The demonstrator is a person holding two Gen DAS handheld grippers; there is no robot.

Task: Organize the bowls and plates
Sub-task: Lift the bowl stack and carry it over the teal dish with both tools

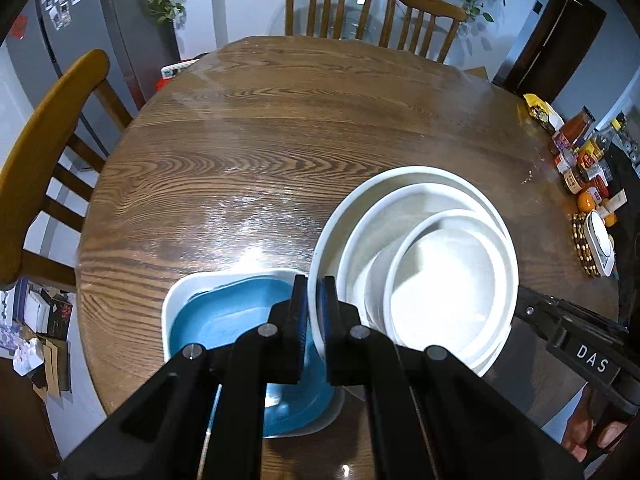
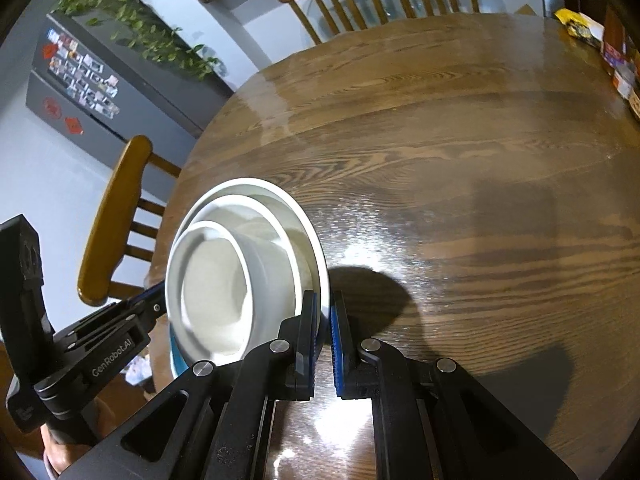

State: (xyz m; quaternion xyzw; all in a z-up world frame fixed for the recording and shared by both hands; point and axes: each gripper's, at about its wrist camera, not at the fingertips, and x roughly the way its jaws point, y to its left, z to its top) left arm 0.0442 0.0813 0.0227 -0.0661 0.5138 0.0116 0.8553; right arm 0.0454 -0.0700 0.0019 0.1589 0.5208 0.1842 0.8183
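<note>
A stack of nested white bowls (image 1: 436, 264) is held tilted above the round wooden table (image 1: 280, 128). My left gripper (image 1: 316, 292) is shut on the near left rim of the outer white bowl. My right gripper (image 2: 325, 312) is shut on the opposite rim of the same stack (image 2: 224, 280). Below and left of the stack, a blue square plate (image 1: 240, 320) lies inside a white square dish (image 1: 176, 292) on the table. The right gripper's body shows at the right of the left wrist view (image 1: 576, 344).
Wooden chairs stand at the far side (image 1: 332, 4) and the left (image 1: 44, 152) of the table. Jars, bottles and an orange (image 1: 584, 160) crowd the table's right edge, beside a white dish on a beaded mat (image 1: 596, 244). A fridge (image 2: 92, 76) stands behind.
</note>
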